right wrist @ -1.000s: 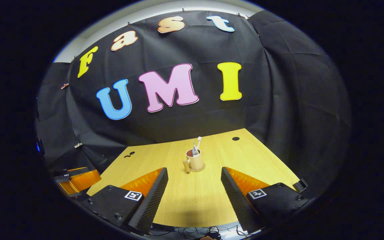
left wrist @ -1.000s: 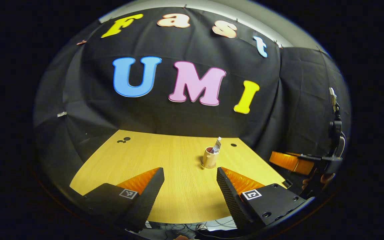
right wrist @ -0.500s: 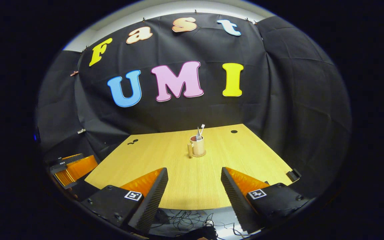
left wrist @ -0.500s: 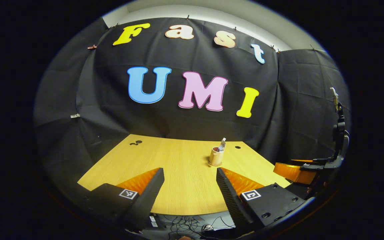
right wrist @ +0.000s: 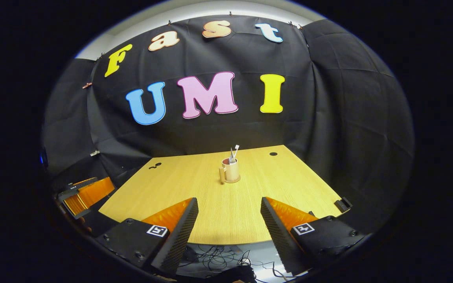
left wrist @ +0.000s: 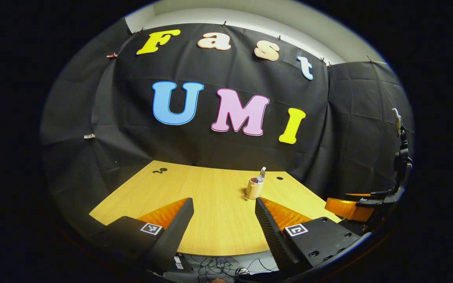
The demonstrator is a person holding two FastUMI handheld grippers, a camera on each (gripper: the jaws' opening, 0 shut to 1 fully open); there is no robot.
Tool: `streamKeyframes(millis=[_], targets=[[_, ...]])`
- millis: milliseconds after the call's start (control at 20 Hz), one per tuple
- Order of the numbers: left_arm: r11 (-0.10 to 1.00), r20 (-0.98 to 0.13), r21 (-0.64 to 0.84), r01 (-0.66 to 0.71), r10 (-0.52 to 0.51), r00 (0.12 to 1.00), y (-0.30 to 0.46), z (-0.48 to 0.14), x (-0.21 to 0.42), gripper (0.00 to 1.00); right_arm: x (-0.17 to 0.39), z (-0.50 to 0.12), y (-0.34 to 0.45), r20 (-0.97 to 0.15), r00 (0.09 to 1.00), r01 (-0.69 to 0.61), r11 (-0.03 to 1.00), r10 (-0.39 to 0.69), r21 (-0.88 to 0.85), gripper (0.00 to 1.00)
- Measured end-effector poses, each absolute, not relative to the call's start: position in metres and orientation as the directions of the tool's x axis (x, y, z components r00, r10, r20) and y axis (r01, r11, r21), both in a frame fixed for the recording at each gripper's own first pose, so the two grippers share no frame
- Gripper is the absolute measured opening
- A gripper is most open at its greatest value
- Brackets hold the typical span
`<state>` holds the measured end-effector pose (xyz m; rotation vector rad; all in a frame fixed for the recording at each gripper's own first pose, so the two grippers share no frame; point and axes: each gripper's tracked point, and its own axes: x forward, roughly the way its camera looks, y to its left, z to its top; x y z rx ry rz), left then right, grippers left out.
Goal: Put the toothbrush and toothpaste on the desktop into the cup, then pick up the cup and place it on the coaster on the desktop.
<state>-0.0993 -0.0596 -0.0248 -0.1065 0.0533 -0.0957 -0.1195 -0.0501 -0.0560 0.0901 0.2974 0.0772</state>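
Both my tools, left tool and right tool, gape empty near the tabletop edge; well ahead, the cup holding toothbrush and toothpaste sits on its coaster.

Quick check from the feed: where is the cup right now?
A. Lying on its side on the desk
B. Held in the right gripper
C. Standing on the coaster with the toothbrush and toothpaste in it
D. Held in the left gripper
C: the cup stands upright on the coaster, toothbrush and toothpaste sticking out, while the left gripper and right gripper are both open and back near the desk's edge.
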Motion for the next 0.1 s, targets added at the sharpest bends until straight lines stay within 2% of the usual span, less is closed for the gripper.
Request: streamKeyframes(millis=[100], targets=[[0.989, -0.066, -0.108, 0.101, -0.109, 0.992, -0.0607, -0.0308, -0.1013, 0.98, -0.1195, -0.0579, -0.0519, -0.299, 0.951, -0.056, 0.994, 0.082, 0.094, 0.98]])
